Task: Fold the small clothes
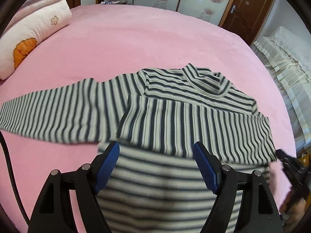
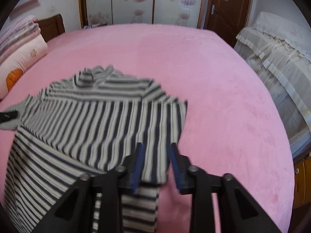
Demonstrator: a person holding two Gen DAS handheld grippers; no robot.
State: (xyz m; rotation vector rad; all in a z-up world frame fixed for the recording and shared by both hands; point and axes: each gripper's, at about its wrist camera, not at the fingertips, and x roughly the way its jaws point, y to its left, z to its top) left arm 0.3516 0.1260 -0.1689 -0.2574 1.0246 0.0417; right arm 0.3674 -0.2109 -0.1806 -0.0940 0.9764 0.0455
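Striped top motion-blurred, hem cut off, left sleeve end out of frame

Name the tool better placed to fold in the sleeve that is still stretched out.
Left, probably. The outstretched sleeve lies on the left tool's side, and that tool stands wide open above the shirt. The right tool sits at the opposite edge, astride the already folded sleeve.

Bare pink bed stretches wide beyond and right of the striped shirt. Stacked pillows crowd the far left corner, and a lace-covered cabinet hems the right edge.
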